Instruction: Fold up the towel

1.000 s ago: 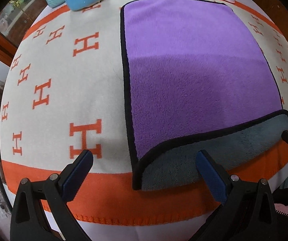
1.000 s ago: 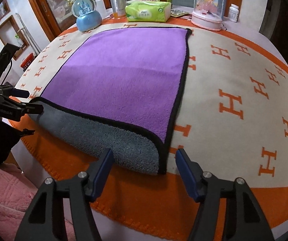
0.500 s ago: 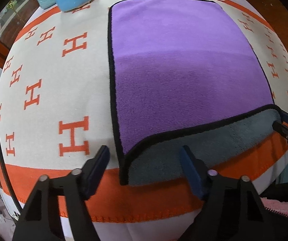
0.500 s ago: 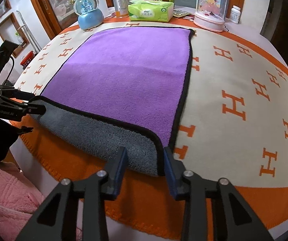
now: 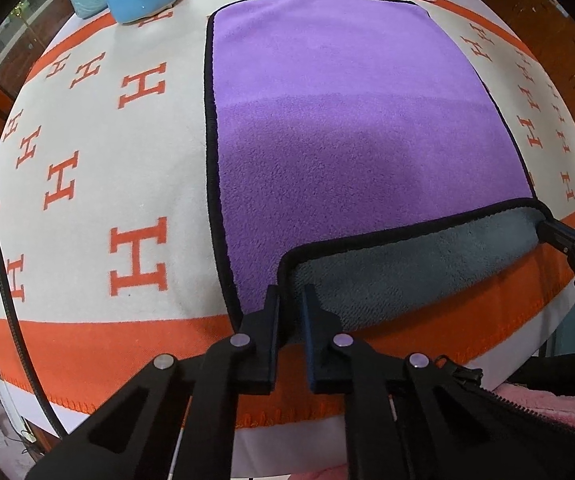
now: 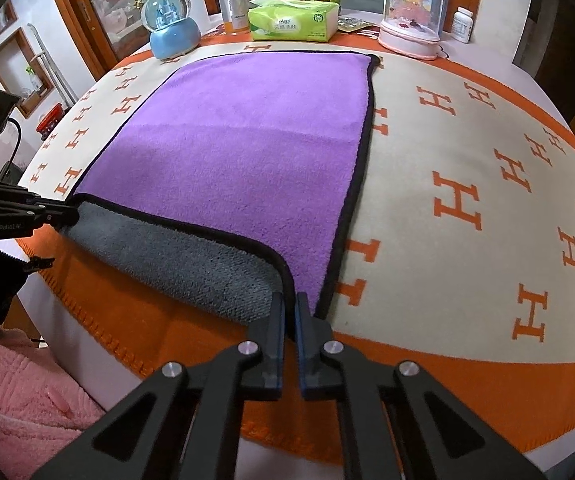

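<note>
where the purple towel [image 5: 347, 120] lies flat on the cream and orange cloth [image 5: 99, 184] covering the table, its near edge is turned up so that the grey underside [image 5: 407, 272] shows as a band along the front. the left gripper [image 5: 290, 300] has its two fingers drawn in narrow and pinched on the near left corner of the towel, with the black hem running between them. the right gripper [image 6: 290, 304] is likewise closed down to a thin gap and clamps the near right corner, the hem passing between its fingers. each gripper also appears at the edge of the other's view, its tip touching the opposite corner of the turned-up edge. the far edge of the towel lies flat and reaches close to the row of items at the back of the table: a blue snow globe [image 6: 171, 28] at the left, a green tissue pack [image 6: 293, 22] in the middle, a pink-based domed toy [image 6: 413, 12] at the right, and a small white bottle [image 6: 463, 24] beyond it. pink fabric [image 6: 15, 392] shows at the lower left of the right wrist view.
</note>
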`<state>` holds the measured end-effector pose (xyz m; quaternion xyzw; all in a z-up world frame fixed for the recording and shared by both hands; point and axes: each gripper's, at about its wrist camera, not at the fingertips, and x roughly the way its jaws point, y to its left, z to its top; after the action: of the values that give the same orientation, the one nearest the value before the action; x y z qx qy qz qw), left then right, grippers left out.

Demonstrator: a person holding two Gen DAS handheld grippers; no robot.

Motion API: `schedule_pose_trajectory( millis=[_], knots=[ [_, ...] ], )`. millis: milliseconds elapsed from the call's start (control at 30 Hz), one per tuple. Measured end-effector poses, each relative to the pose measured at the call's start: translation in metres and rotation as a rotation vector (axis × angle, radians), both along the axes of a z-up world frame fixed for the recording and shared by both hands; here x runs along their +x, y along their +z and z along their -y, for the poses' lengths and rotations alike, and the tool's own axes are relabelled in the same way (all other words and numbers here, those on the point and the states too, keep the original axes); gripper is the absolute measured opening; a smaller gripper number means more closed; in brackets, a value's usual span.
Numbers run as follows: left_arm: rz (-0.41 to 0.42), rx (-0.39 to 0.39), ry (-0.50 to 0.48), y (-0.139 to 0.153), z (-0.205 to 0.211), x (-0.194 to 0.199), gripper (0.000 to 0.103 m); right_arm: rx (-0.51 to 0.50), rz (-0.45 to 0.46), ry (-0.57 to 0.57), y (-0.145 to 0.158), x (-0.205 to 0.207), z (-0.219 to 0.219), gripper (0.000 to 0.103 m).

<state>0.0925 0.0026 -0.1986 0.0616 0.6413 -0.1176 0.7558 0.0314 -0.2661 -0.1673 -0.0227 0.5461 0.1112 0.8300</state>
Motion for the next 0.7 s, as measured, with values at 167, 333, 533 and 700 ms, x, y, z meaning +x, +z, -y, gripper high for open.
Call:
schedule_pose_trajectory(
  millis=[167,333,533,700],
  knots=[
    [0.015,0.018,0.014,0.008,0.002,-0.002,0.005,0.007,0.018,0.008,0.005,0.001,0.001,0.003],
    [0.03,-0.003,0.025,0.022,-0.006,-0.001,0.004,0.03,0.044,0.017,0.014,0.003,0.004,0.003],
    [0.036,-0.021,0.028,0.031,-0.006,-0.002,0.004,0.044,0.065,0.028,0.022,0.005,0.004,0.003],
    [0.048,-0.036,0.042,0.041,-0.015,0.005,0.004,0.046,0.081,0.022,0.026,0.009,0.006,0.003]
  ],
)
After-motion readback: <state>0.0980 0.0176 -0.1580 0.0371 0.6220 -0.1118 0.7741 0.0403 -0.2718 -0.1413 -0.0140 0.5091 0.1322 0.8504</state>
